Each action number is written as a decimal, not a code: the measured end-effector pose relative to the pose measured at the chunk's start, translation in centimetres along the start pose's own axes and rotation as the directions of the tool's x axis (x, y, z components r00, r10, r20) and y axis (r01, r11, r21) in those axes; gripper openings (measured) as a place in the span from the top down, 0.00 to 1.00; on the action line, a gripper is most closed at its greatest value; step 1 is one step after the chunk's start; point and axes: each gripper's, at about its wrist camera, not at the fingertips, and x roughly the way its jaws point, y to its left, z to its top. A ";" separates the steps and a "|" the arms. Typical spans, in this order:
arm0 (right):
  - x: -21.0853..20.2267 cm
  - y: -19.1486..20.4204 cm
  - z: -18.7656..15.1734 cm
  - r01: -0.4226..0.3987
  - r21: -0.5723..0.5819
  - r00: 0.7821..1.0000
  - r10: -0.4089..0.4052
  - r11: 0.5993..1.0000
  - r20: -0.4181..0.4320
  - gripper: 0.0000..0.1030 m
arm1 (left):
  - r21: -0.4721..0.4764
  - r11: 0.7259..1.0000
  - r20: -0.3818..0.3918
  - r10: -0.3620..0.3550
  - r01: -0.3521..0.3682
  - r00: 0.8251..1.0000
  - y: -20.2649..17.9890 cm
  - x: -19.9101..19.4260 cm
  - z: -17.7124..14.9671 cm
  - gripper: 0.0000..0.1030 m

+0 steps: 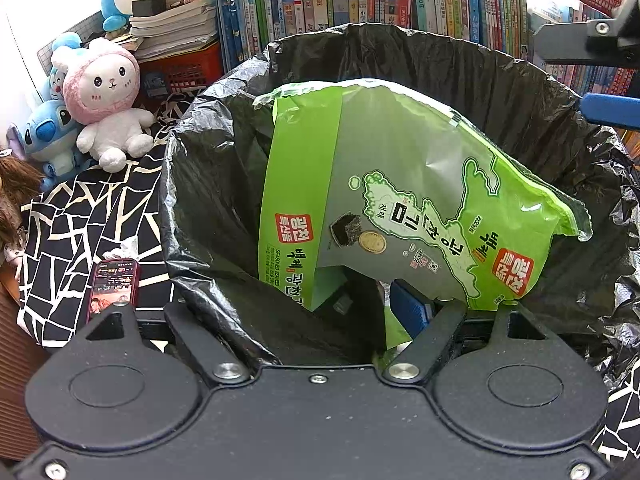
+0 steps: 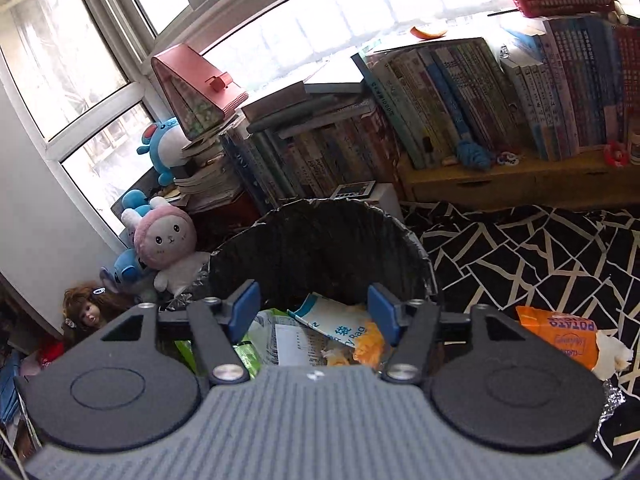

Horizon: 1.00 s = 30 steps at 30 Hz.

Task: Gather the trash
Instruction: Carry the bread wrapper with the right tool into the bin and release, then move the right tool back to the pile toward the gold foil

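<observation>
In the left wrist view a large green seaweed packet (image 1: 400, 184) leans inside the bin (image 1: 400, 38), which is lined with a black bag. My left gripper (image 1: 320, 308) sits at the bin's near rim, jaws spread wide. The packet's lower edge lies over its right blue pad (image 1: 408, 308), and the liner hides the left pad. My right gripper (image 2: 314, 312) hangs open and empty above the bin (image 2: 320, 208). Below it lie a white-and-blue bag (image 2: 336, 324), orange wrapper (image 2: 368, 344) and green packet (image 2: 248, 352). An orange potato-chip bag (image 2: 556, 332) with white tissue (image 2: 612, 356) lies on the patterned cloth to the right.
A phone (image 1: 114, 288) lies on the black-and-white cloth (image 1: 80, 216) left of the bin. Plush toys (image 1: 108, 100) and a doll (image 2: 86, 312) sit to the left. Rows of books (image 2: 440, 112) and a wooden shelf (image 2: 520, 184) stand behind the bin.
</observation>
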 end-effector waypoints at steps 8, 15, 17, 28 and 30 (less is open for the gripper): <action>-1.5 -1.6 -0.4 0.064 0.017 0.997 -0.064 0.998 0.040 0.25 | -0.001 1.000 0.000 0.000 0.000 1.000 0.0 0.0 0.0 0.23; -2.9 -3.7 -1.2 0.137 0.054 0.988 -0.140 0.989 0.068 0.24 | 0.000 1.000 -0.001 0.000 0.000 1.000 0.0 0.0 0.0 0.23; -3.2 -4.3 -1.4 0.159 0.063 0.984 -0.164 0.985 0.074 0.23 | 0.000 1.000 0.000 0.000 0.000 1.000 0.0 0.0 0.0 0.23; -4.1 -8.6 -4.1 0.301 0.115 0.945 -0.313 0.947 0.099 0.22 | 0.000 1.000 0.000 0.000 0.000 1.000 0.0 0.0 0.0 0.22; -3.9 -9.3 -4.8 0.334 0.114 0.934 -0.345 0.936 0.095 0.22 | 0.000 1.000 0.000 0.000 0.000 1.000 0.0 0.0 0.0 0.22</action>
